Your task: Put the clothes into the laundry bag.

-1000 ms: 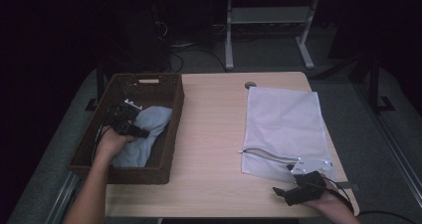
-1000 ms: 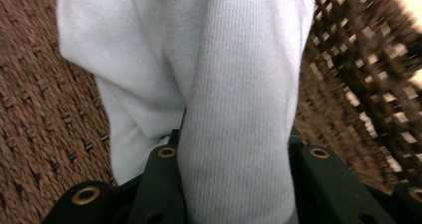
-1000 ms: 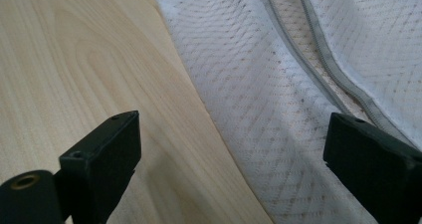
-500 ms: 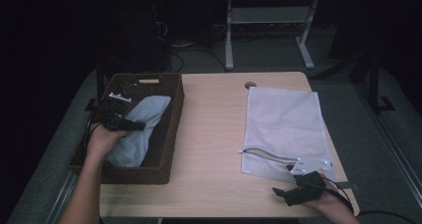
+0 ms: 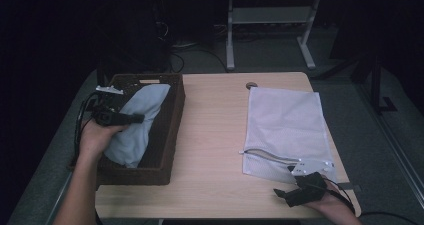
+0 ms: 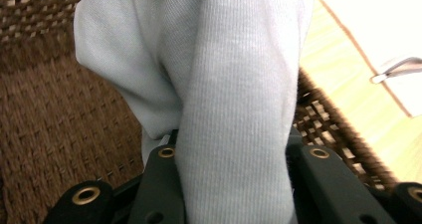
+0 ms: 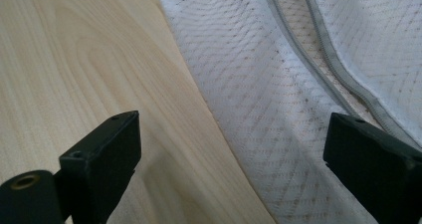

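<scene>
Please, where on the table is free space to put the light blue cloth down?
The widest bare wood lies between the brown basket and the white mesh bag. A narrow strip runs along the near edge below the bag, but the right claw rests there. The basket is crowded by the cloth in the left claw.

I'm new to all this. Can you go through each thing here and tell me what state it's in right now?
Light blue garment: bunched, gripped and partly lifted out of the basket.
Wicker basket: upright on the table, holding the garment's lower end.
White mesh bag: lying flat, zipper partly open at its near end.
Left gripper: shut on the garment.
Right gripper: open, by the bag's near edge.
</scene>
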A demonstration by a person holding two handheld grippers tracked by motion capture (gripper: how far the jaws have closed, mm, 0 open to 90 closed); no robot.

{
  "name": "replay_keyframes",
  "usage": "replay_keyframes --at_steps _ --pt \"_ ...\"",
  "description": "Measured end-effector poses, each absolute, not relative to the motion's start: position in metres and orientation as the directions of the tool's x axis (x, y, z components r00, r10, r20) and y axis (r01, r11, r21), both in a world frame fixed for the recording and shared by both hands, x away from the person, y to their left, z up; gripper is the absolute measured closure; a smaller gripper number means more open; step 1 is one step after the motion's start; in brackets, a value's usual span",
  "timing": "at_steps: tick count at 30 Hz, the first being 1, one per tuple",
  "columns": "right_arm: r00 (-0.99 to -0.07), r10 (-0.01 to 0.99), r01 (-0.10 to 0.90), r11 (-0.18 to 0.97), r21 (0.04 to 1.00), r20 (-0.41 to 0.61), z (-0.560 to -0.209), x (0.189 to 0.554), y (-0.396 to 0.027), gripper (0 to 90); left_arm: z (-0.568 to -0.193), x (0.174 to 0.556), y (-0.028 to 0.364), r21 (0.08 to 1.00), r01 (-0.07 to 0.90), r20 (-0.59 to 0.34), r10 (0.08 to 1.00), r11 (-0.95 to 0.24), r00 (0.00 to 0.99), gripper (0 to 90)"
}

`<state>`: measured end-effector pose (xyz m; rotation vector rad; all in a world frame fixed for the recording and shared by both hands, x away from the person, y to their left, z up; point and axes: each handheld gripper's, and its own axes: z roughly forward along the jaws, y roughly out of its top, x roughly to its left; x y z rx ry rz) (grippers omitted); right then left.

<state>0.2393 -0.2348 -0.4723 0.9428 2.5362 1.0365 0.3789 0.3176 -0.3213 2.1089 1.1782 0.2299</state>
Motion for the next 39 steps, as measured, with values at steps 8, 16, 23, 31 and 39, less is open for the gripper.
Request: replay_keyframes --at_steps 8,16,23,31,39 --pt "-0.76 0.65 0.476 0.539 0.695 0.016 -0.472 0.239 -0.235 7.8 -0.3 0.373 0.303 0.688 0.638 -0.188 0.764 -0.346 0.617 67.1" --pt "-0.761 0.649 0.474 0.538 0.697 0.016 -0.472 0.239 -0.236 7.8 -0.282 0.369 0.282 0.716 0.599 -0.191 0.724 -0.36 0.663 67.1" --pt "-0.761 0.649 0.474 0.538 0.697 0.016 -0.472 0.239 -0.235 7.8 -0.266 0.366 0.262 0.746 0.56 -0.202 0.678 -0.361 0.707 67.1" --pt "-0.76 0.65 0.475 0.535 0.699 0.019 -0.472 0.239 -0.236 7.8 -0.257 0.367 0.237 0.759 0.534 -0.207 0.639 -0.372 0.741 67.1" --pt "-0.762 0.647 0.474 0.537 0.697 0.02 -0.472 0.24 -0.236 7.8 -0.257 0.37 0.207 0.769 0.507 -0.208 0.596 -0.39 0.775 67.1"
